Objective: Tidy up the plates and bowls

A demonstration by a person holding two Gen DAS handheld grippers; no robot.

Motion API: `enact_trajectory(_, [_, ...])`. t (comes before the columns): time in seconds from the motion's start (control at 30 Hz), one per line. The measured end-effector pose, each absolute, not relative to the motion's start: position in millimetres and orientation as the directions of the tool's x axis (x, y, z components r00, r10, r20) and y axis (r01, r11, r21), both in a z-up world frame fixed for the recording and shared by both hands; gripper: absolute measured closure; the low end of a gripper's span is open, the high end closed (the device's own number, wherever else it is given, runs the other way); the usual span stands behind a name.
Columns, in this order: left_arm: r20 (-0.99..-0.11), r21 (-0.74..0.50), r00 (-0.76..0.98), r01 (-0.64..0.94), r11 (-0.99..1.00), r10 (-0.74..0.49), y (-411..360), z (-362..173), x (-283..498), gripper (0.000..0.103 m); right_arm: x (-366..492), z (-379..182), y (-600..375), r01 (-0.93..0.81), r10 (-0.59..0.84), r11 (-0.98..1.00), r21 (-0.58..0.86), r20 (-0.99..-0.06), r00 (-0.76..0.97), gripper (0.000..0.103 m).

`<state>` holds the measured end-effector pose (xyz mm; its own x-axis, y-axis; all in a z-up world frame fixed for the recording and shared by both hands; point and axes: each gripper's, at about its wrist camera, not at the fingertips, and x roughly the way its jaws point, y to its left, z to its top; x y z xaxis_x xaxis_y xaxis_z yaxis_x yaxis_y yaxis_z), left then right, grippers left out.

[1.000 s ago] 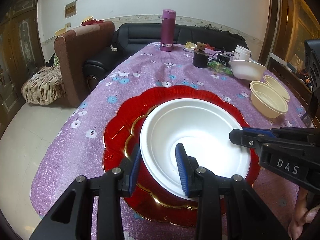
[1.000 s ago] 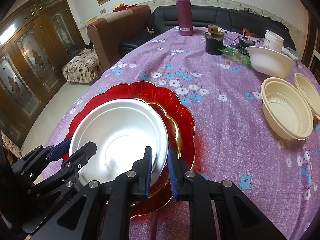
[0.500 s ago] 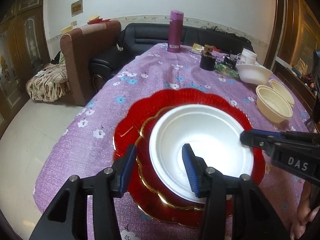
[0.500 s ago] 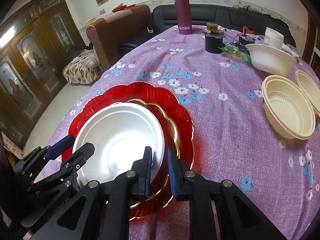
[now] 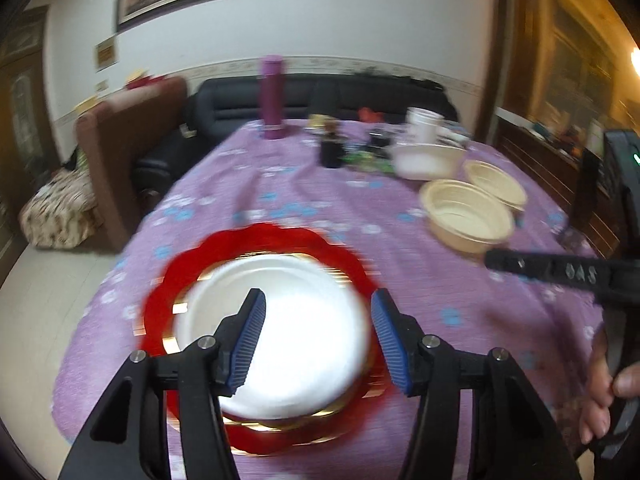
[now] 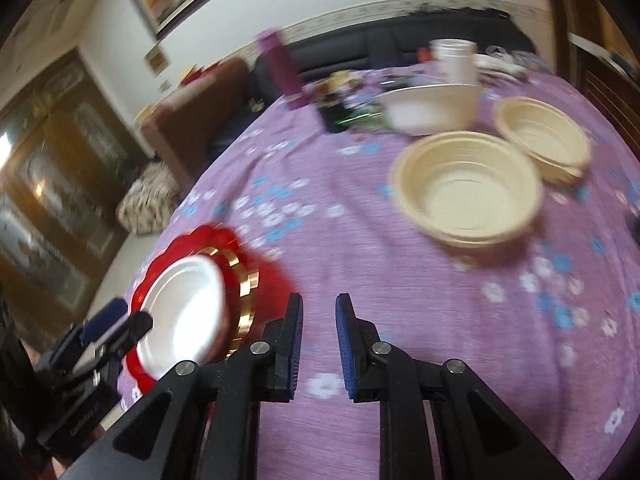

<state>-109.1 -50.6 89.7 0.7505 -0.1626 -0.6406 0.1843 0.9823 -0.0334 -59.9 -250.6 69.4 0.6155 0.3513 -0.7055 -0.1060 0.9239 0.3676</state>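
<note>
A white bowl (image 5: pixel 304 368) rests on a gold-rimmed plate (image 6: pixel 246 280) stacked on a wide red scalloped plate (image 5: pixel 256 244), near the front of the purple flowered table (image 5: pixel 400 240). My left gripper (image 5: pixel 318 316) hovers above the bowl's near side. Its jaws are opening and its pads touch nothing. My right gripper (image 6: pixel 319 312) is shut to a narrow gap with nothing in it. It is over bare cloth to the right of the plates. Two cream bowls (image 6: pixel 468 188) (image 6: pixel 540 136) and a white bowl (image 6: pixel 432 108) sit further back on the right.
At the far end stand a purple bottle (image 5: pixel 272 96), a black jar (image 5: pixel 332 152) and a white cup (image 5: pixel 424 124). A black sofa (image 5: pixel 360 96) and a brown armchair (image 5: pixel 120 148) lie beyond. A hand (image 5: pixel 600 392) holds the right gripper's handle.
Both grippers have pulled back from the white bowl, which stays on the plates. The left jaws have widened. The right gripper has swung right, toward the cream bowls.
</note>
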Motion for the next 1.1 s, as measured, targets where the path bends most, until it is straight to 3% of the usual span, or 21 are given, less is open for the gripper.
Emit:
enact_trajectory(0.3, [-0.712, -0.002, 0.644, 0.398, 0.917, -0.281, -147.8, 60.9, -116.8, 0.045, -47.7, 64.2, -371.6, 0.111, 0.273, 0.885, 0.453, -0.696, 0.664, 0.083])
enact_trajectory(0.77, [-0.726, -0.003, 0.639, 0.365, 0.931, -0.253, -139.8, 56.5, -106.6, 0.045, 42.5, 22.7, -426.4, 0.185, 0.385, 0.792, 0.581, -0.712, 0.588, 0.079])
enact_trajectory(0.9, [-0.726, -0.012, 0.638, 0.361, 0.932, -0.257, -138.4, 55.7, -103.4, 0.045, 32.1, 21.0, -424.4, 0.205, 0.360, 0.795, 0.570, -0.717, 0.597, 0.083])
enact_trajectory(1.1, [-0.722, -0.024, 0.639, 0.361, 0.932, -0.266, -137.6, 57.0, -102.8, 0.045, -14.8, 23.6, -406.3, 0.213, 0.437, 0.716, 0.665, -0.664, 0.607, 0.084])
